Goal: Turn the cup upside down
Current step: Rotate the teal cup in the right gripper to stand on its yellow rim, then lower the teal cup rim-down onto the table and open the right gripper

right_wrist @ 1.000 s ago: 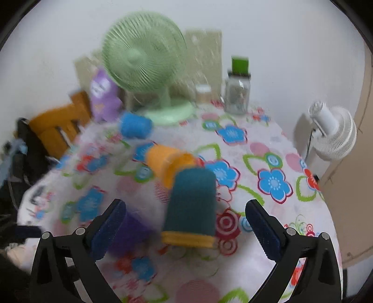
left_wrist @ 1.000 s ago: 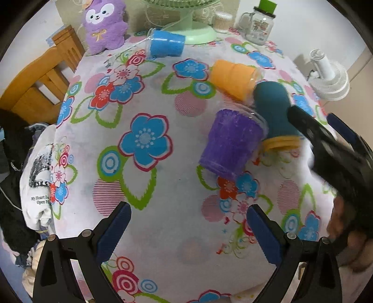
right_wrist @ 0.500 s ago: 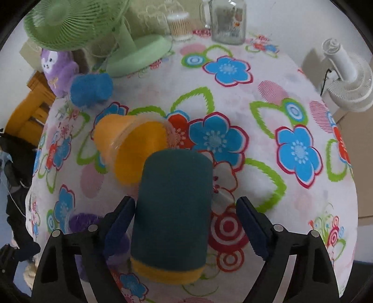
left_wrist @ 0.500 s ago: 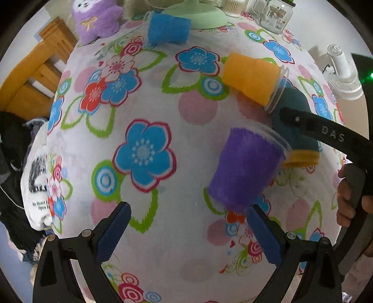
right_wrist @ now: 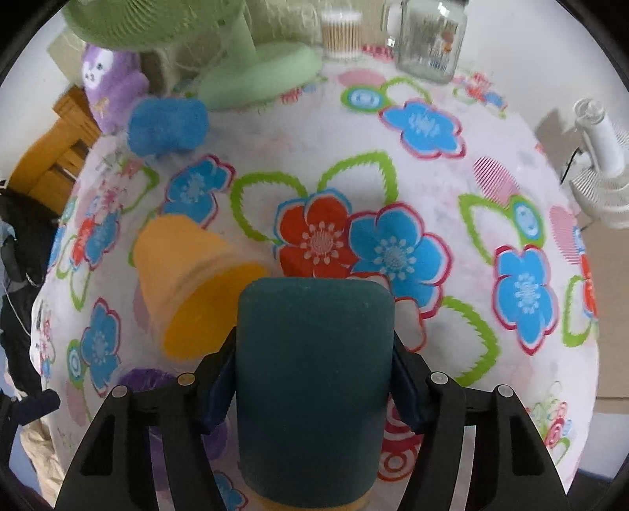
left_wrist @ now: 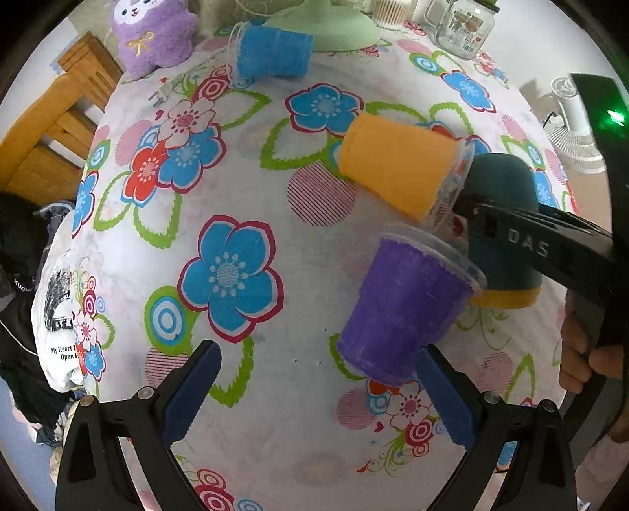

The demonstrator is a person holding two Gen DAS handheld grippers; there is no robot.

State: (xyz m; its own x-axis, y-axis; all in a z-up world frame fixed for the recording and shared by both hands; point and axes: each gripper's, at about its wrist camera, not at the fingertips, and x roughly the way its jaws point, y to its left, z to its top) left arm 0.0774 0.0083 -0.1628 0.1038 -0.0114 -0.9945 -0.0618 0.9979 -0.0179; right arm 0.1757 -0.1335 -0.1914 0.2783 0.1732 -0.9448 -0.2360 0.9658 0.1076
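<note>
A dark teal cup with a yellow rim (right_wrist: 314,377) lies on the flowered tablecloth. My right gripper (right_wrist: 314,377) is shut on its sides; in the left wrist view a finger (left_wrist: 526,232) crosses the teal cup (left_wrist: 499,184). A purple cup (left_wrist: 401,306) lies on its side just ahead of my open, empty left gripper (left_wrist: 314,397), close to its right finger. An orange cup (left_wrist: 397,165) lies on its side against the teal one and also shows in the right wrist view (right_wrist: 188,283). A blue cup (left_wrist: 271,55) lies at the far side.
A green fan base (right_wrist: 259,74), a glass jar (right_wrist: 428,35), a cotton-swab tub (right_wrist: 340,33) and a purple plush (left_wrist: 153,31) stand at the table's far edge. A wooden chair (left_wrist: 47,137) is left; a white fan (right_wrist: 601,169) right.
My right gripper has moved in over the teal cup and closed on its sides. My left gripper has come closer to the purple cup.
</note>
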